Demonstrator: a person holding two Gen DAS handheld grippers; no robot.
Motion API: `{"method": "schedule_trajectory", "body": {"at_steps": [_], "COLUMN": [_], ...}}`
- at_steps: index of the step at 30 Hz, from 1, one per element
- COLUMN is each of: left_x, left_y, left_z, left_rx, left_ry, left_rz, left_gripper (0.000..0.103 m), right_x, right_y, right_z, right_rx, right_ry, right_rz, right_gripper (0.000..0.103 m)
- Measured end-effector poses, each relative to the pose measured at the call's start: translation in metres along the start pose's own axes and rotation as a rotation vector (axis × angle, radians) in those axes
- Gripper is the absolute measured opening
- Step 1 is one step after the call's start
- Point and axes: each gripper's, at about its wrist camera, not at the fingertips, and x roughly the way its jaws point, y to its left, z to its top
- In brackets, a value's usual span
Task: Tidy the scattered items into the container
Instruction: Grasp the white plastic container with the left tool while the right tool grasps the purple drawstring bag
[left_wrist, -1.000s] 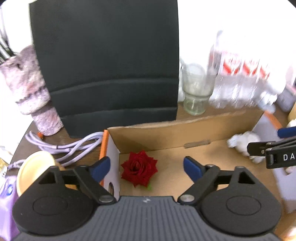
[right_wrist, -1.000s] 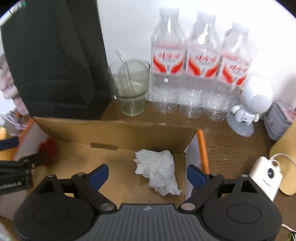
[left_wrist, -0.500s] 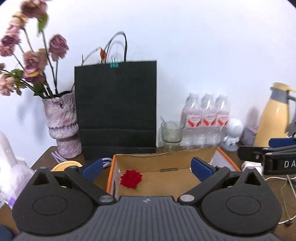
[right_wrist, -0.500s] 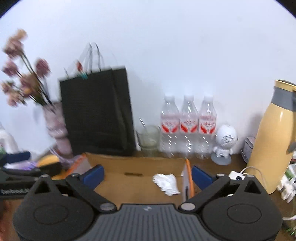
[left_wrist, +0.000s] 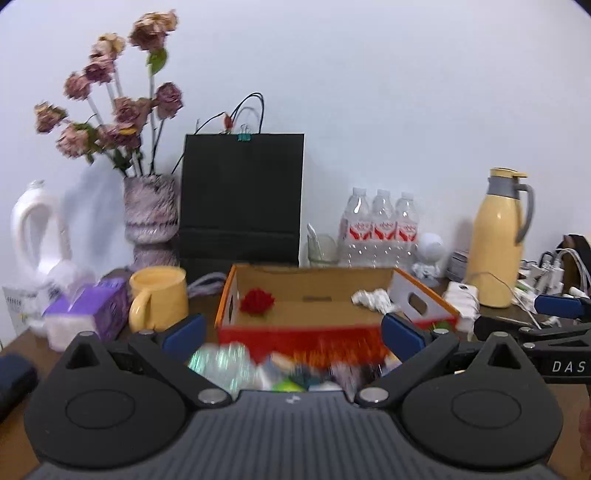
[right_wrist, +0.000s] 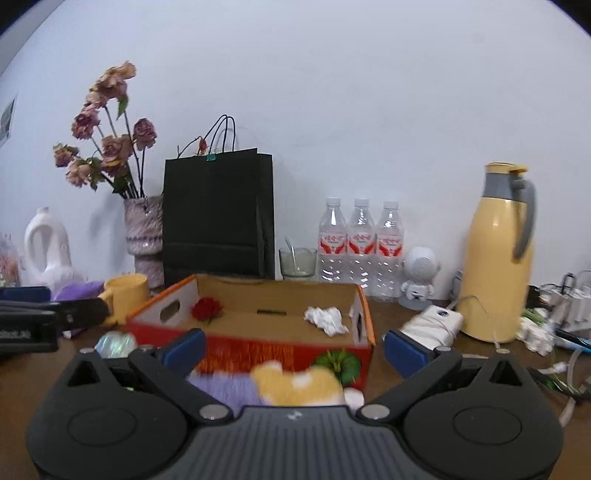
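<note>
An open cardboard box (left_wrist: 332, 338) with a red front wall stands mid-table; it also shows in the right wrist view (right_wrist: 255, 350). Inside lie a red rose (left_wrist: 256, 302) at the left and crumpled white tissue (left_wrist: 371, 297) at the right, also seen in the right wrist view as rose (right_wrist: 207, 308) and tissue (right_wrist: 327, 319). My left gripper (left_wrist: 293, 334) is open and empty, held back before the box. My right gripper (right_wrist: 293, 345) is open and empty too. Blurred small items (left_wrist: 280, 371) lie in front of the box, among them a yellow and purple soft thing (right_wrist: 291, 386).
A yellow mug (left_wrist: 157, 297), purple tissue pack (left_wrist: 86, 310), vase of dried flowers (left_wrist: 149, 221) and black paper bag (left_wrist: 242, 201) stand left and behind. Water bottles (right_wrist: 360, 243), a glass (right_wrist: 297, 262), a white robot figure (right_wrist: 419, 277), a yellow thermos (right_wrist: 500, 254) and cables (right_wrist: 554, 332) are right.
Both grippers have pulled back and up from inside the box, so the whole box and table now show. The rose and tissue stay in the box.
</note>
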Motion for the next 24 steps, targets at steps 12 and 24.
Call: {"method": "schedule_trajectory", "body": {"at_steps": [12, 24], "left_x": [-0.107, -0.045], "left_y": [0.020, 0.010], "left_z": [-0.065, -0.061], "left_rx": [-0.143, 0.055], "left_ry": [0.033, 0.122], "left_rz": [-0.022, -0.094], "left_gripper": [0.103, 0.103], "right_x": [-0.131, -0.066], "right_y": [0.012, 0.009], "right_z": [-0.058, -0.065], "right_rx": [-0.011, 0.057], "right_ry": [-0.029, 0.150], "right_rz": [0.063, 0.136], "right_gripper": [0.103, 0.086]}}
